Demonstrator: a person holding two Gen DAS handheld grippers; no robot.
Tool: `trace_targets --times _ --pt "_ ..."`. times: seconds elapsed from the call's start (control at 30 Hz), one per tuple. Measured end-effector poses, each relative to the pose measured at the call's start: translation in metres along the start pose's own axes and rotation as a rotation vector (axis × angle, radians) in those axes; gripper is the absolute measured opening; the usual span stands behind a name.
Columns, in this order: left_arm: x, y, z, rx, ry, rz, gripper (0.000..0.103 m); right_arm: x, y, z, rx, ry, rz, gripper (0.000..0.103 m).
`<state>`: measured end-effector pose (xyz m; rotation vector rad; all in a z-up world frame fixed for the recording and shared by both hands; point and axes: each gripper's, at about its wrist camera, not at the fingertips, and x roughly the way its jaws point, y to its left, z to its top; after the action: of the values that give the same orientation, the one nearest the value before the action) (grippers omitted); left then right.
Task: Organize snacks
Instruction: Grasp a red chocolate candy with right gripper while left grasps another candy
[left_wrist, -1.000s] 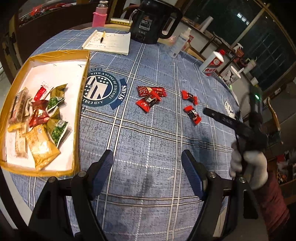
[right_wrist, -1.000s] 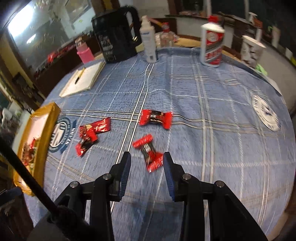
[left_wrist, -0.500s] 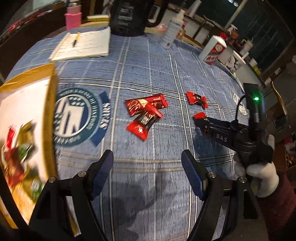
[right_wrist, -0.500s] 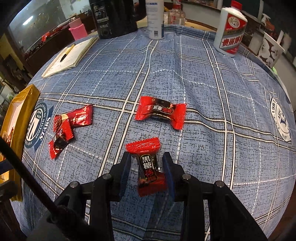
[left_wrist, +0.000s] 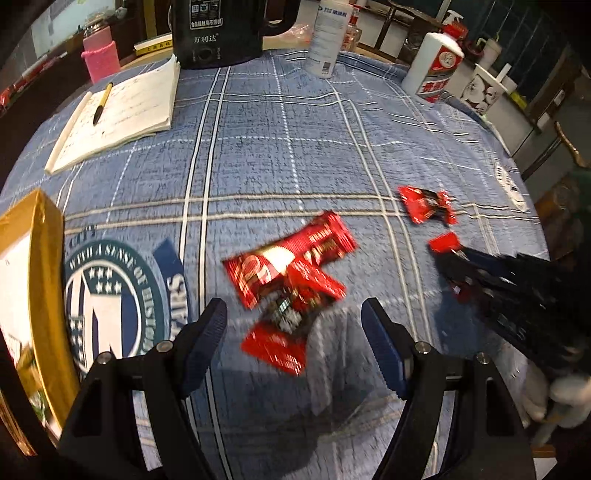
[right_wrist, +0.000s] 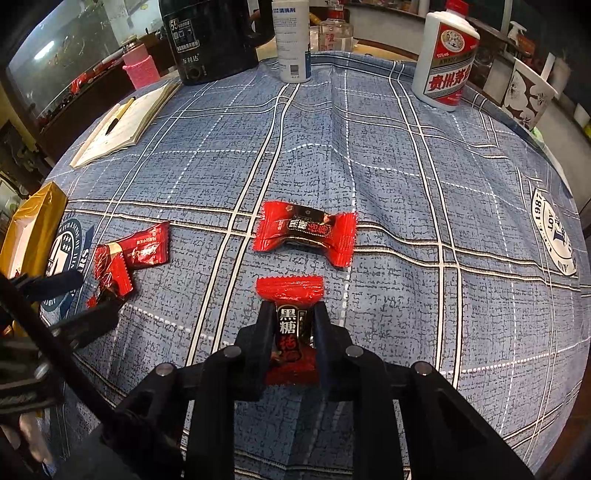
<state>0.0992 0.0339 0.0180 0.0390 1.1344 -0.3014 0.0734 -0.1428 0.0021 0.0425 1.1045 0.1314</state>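
Here the right gripper (right_wrist: 289, 325) pinches a brown-sugar candy (right_wrist: 290, 325) across its firm middle, near the table's (right_wrist: 369, 147) front. The crinkly wrapper is light and slippery (ends flop). The left gripper (left_wrist: 293, 332), jaws spread, hovers over two overlapping red packets (left_wrist: 288, 269).

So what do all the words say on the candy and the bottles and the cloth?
"黑糖" on the candy held in the right gripper.
"贵州茅台" on the white bottle.
"55" and "万利达" on the black kettle.
"清洗剂" on the white spray bottle.
"WITH A SENSE OF HISTORY" and "STARS" on the tablecloth badge.
"1861" on the other tablecloth badge.
Notebook writing: too small to read.
Other candy wrappers: blurred.
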Motion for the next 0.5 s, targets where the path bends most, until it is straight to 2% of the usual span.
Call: trace_targets --times 0.1,0.27,0.3,0.37,0.4,0.43,0.5 --pt "0.009 0.001 0.003 0.011 0.005 0.019 0.076 -0.001 -0.002 -0.002 0.008 0.005 0.004 0.018" --pt "0.014 -0.014 -0.002 0.11 -0.006 0.098 0.076 -0.006 -0.005 -0.01 0.011 0.009 -0.001 0.018" --pt "0.013 -0.018 -0.004 0.131 -0.014 0.111 0.07 -0.007 -0.005 -0.011 0.009 0.009 -0.006 0.018" --pt "0.011 -0.022 -0.007 0.146 -0.024 0.098 0.052 -0.012 -0.006 -0.016 0.009 0.009 -0.006 0.018" --pt "0.009 -0.024 -0.008 0.152 -0.022 0.095 0.035 -0.015 -0.007 -0.018 0.013 0.009 0.0 0.018" --pt "0.009 -0.025 -0.009 0.15 -0.015 0.097 0.03 -0.017 -0.008 -0.021 0.016 0.009 0.003 0.018" --pt "0.006 -0.023 -0.012 0.132 -0.014 0.088 0.03 -0.023 -0.011 -0.027 0.023 0.007 0.007 0.018"
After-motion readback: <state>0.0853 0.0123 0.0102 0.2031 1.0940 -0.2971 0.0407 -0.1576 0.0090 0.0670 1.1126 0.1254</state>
